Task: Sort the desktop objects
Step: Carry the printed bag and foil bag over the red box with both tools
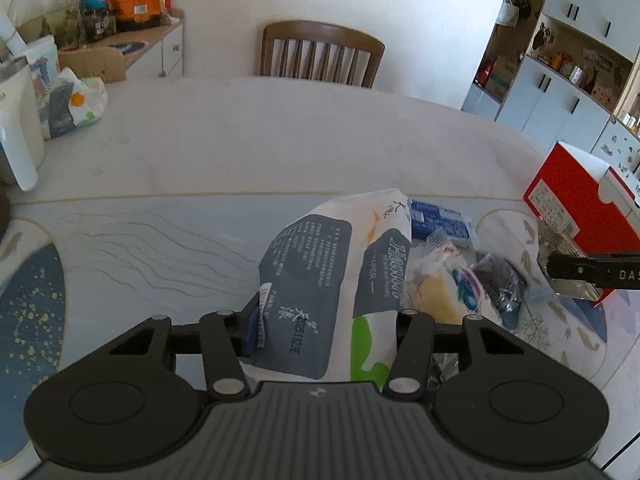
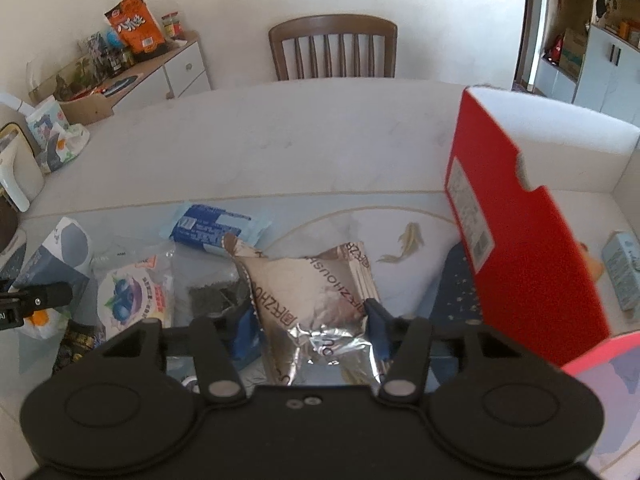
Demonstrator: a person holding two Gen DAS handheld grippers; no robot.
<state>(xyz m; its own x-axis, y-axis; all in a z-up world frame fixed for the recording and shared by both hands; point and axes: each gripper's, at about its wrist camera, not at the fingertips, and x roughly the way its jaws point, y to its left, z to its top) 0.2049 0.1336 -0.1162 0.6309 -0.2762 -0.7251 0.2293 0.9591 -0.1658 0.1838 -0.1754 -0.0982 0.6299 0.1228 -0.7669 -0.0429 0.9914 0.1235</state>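
My left gripper [image 1: 326, 332] is shut on a white, grey and green tissue pack [image 1: 320, 272], which stands tilted between the pads. The same pack [image 2: 60, 248] shows at the left of the right wrist view. My right gripper [image 2: 312, 324] is shut on a crumpled silver foil snack packet [image 2: 312, 292], seen at the right edge of the left wrist view as the foil packet [image 1: 560, 248]. Between the two lie a blue packet [image 2: 212, 228], a blueberry-print bag [image 2: 128, 292] and a dark packet [image 2: 212, 296]. An open red box [image 2: 520, 240] stands just right of the right gripper.
A wooden chair [image 1: 320, 52] stands at the table's far side. A white appliance [image 1: 16, 136] and more tissue packs [image 1: 72, 104] sit at the far left. A pale blue carton [image 2: 624, 276] lies inside the red box. A sideboard [image 2: 160, 68] carries an orange bag.
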